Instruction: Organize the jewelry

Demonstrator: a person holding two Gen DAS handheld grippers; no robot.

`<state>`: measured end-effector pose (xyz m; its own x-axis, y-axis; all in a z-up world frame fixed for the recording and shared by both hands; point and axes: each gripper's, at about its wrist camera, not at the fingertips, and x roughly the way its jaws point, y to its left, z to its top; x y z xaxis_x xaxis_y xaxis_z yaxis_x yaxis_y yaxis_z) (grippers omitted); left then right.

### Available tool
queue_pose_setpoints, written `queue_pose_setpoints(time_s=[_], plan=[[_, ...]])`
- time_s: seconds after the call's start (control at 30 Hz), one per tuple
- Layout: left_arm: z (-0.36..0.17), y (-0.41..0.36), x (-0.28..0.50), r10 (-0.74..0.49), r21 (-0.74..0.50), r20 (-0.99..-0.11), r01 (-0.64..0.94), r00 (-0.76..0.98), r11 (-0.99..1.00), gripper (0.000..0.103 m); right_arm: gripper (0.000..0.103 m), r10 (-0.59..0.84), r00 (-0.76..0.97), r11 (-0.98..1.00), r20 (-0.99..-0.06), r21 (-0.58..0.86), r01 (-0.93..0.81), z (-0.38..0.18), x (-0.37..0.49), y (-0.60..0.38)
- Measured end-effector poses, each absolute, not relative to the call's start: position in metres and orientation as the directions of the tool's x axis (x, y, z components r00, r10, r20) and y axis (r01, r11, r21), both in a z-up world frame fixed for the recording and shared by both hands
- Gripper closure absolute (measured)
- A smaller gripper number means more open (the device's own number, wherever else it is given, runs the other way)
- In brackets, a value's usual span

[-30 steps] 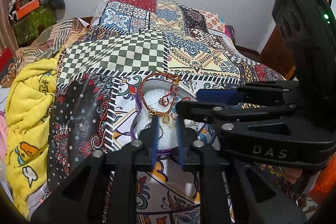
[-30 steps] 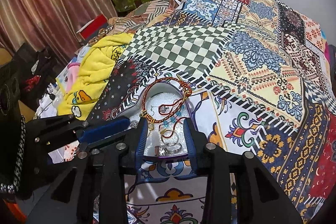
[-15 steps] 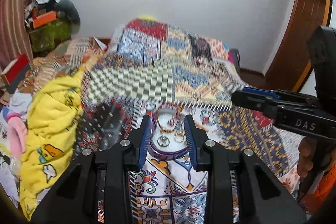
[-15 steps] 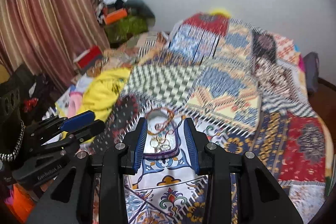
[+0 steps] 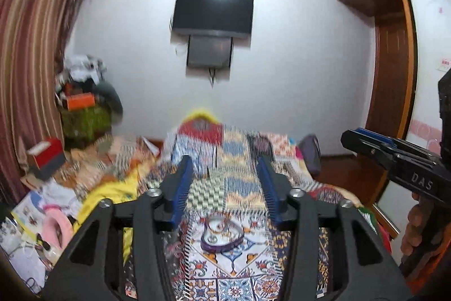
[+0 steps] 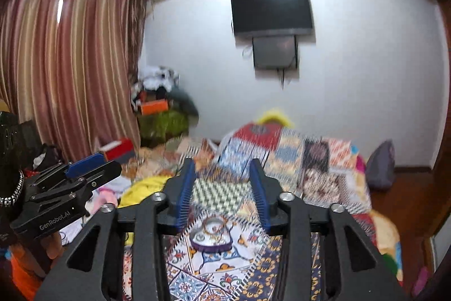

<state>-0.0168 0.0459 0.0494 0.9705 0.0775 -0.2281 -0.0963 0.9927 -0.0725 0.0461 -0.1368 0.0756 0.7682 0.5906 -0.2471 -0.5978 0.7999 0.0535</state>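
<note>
Two grippers you hold, left gripper (image 5: 224, 188) and right gripper (image 6: 222, 188), hang wide apart and empty above the jewelry tray (image 5: 222, 234) on the patchwork bedspread (image 5: 234, 267).

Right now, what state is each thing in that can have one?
Left claw: open, empty, above the bed.
Right claw: open, empty.
Jewelry tray: uncovered, flat on the bedspread, jewelry inside.
Wall TV: screen dark.
Curtain: drawn.
</note>
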Motion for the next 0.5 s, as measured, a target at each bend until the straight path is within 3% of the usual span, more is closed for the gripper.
queue_pose_setpoints(time_s=[0.07,0.23,0.27,0.37,0.4,0.5], plan=[[0.056,0.039,-0.029,0.094,-0.055,-0.194,-0.107,0.976,0.993,0.045,0.05,0.577,0.792,0.812,-0.198,0.034,-0.583,0.081,0.029,-0.14],[0.064,0.031,-0.056,0.139,-0.047,-0.131,-0.146,0.982,0.988,0.01,0.028,0.531,0.836,0.844,-0.135,0.004,-0.536,0.083,0.007,-0.14],[0.065,0.031,-0.06,0.143,-0.052,-0.125,-0.15,0.982,0.987,0.008,0.02,0.521,0.844,0.851,-0.128,0.003,-0.525,0.083,0.004,-0.14],[0.066,0.032,-0.068,0.152,-0.06,-0.121,-0.16,0.981,0.985,0.002,0.011,0.475,0.874,0.878,-0.1,-0.004,-0.478,0.082,-0.001,-0.14],[0.066,0.034,-0.071,0.158,-0.058,-0.12,-0.166,0.98,0.984,0.002,0.003,0.464,0.881,0.884,-0.095,-0.013,-0.467,0.082,-0.002,-0.14],[0.066,0.031,-0.075,0.173,-0.049,-0.118,-0.18,0.978,0.982,0.001,0.0,0.433,0.898,0.9,-0.074,-0.028,-0.436,0.081,-0.009,-0.141]])
